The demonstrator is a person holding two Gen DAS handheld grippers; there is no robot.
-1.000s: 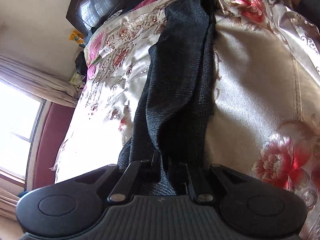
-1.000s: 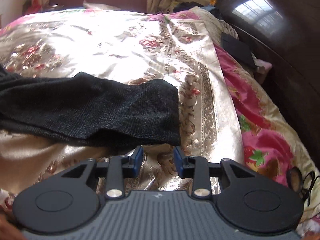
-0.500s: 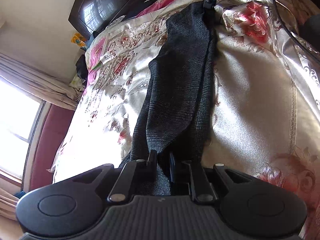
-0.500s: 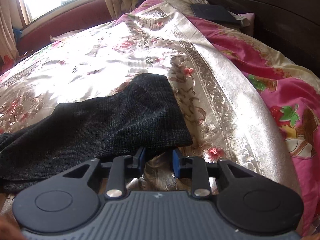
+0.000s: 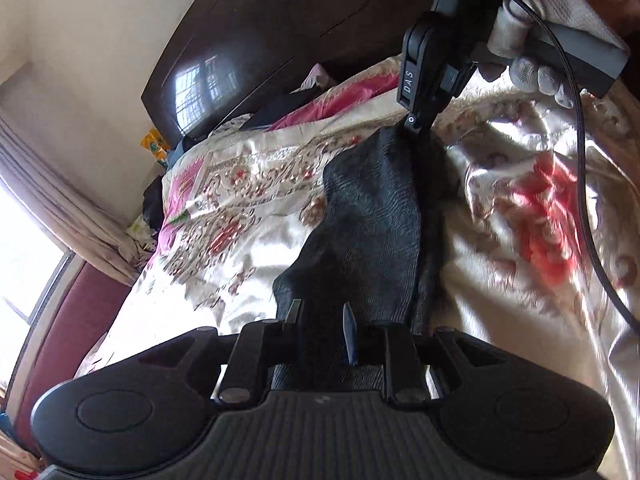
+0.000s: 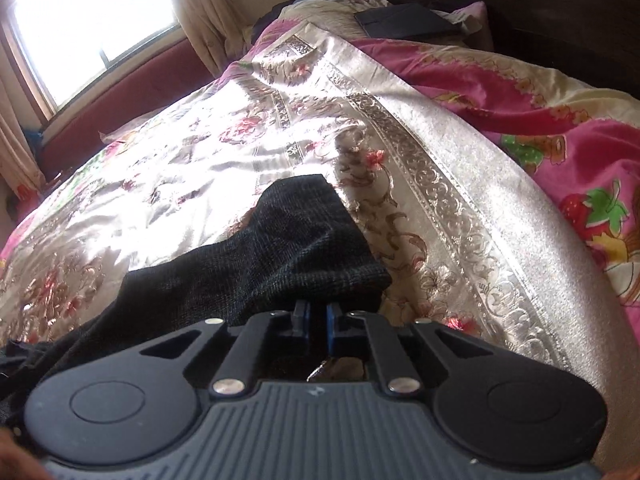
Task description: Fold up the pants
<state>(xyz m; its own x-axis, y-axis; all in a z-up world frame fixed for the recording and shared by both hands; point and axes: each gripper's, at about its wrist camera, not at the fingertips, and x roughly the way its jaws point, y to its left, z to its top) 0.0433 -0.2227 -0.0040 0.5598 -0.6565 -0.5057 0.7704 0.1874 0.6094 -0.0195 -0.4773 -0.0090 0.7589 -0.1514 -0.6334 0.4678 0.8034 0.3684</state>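
Note:
Dark grey pants [image 5: 376,220] lie stretched along a shiny floral bedspread [image 5: 248,216]. My left gripper [image 5: 320,314] stands at the near end of the pants with its jaws parted and the cloth lying between them. My right gripper [image 5: 418,122] shows at the far end, down on the leg hem. In the right wrist view the right gripper [image 6: 317,314] has its blue-padded jaws closed to a narrow gap on the near corner of the hem of the pants [image 6: 288,252]. The pants run away to the left there.
A dark wooden headboard [image 5: 256,48] stands behind the bed. A pink floral blanket [image 6: 532,100] and a dark flat object [image 6: 408,20] lie by the headboard. A window [image 6: 92,12], curtains and a red upholstered bench [image 6: 132,96] are on the far side.
The right gripper has moved down onto the hem and closed on it. The left gripper's jaws have opened from their grip on the pants, and the two grippers are closer together.

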